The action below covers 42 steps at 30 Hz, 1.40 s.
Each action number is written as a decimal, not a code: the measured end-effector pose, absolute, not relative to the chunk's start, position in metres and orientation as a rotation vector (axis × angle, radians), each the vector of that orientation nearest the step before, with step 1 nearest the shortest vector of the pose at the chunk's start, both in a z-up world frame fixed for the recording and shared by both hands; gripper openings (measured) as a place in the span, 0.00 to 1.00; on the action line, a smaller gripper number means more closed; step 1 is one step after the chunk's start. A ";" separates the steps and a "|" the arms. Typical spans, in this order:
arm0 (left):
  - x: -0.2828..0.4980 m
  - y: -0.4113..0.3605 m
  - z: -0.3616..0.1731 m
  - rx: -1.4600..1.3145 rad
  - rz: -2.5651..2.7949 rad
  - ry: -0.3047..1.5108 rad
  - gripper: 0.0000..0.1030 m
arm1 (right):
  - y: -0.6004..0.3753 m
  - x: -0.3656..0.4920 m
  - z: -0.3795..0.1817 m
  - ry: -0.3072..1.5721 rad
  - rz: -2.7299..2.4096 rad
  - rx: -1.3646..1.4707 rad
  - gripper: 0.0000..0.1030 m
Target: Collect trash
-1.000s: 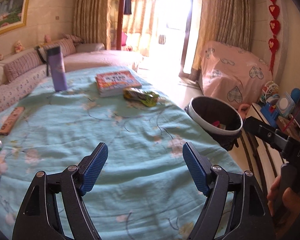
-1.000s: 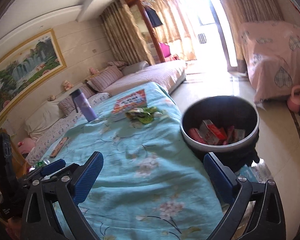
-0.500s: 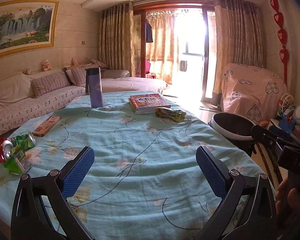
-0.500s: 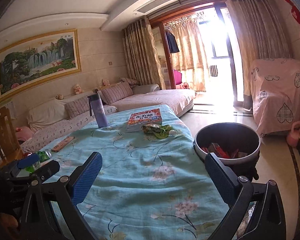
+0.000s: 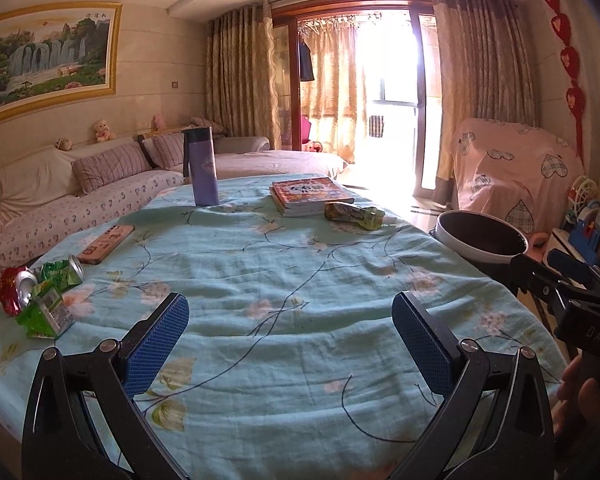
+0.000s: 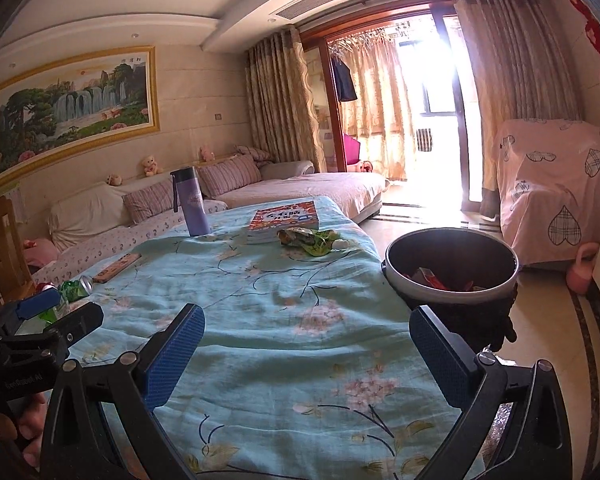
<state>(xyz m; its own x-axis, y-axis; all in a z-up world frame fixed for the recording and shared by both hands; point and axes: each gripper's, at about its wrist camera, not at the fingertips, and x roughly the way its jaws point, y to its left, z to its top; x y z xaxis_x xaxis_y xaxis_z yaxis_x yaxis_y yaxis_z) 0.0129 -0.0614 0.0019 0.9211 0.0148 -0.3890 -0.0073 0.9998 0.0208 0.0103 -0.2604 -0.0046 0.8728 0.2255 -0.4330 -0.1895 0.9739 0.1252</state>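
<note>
Left tool point(image 5: 290, 336): jaws wide, having just opened further, holding nothing above the desk point(image 5: 300, 280).
Right tool point(image 6: 306, 350): wide, empty.
Crushed cans point(image 5: 40, 284): far left of the left tool.
Wrapper point(image 6: 310, 239): well ahead.
Bin point(image 6: 452, 268): ahead-right.

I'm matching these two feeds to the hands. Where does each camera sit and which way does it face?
Left wrist: on the left gripper, jaws open, facing across the table toward the balcony door; right gripper's body and a hand at its right edge.
Right wrist: on the right gripper, jaws open, same direction, nearer the trash bin; left gripper at its left edge.
Shared: purple bottle, book, wrapper, bin.
</note>
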 end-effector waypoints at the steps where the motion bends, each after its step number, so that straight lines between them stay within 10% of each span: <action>1: 0.013 -0.062 0.002 0.020 0.009 0.403 1.00 | -0.261 0.010 -0.005 0.462 0.216 0.079 1.00; 42: 0.010 -0.057 0.005 0.012 0.027 0.386 1.00 | -0.257 0.001 0.002 0.434 0.252 0.095 1.00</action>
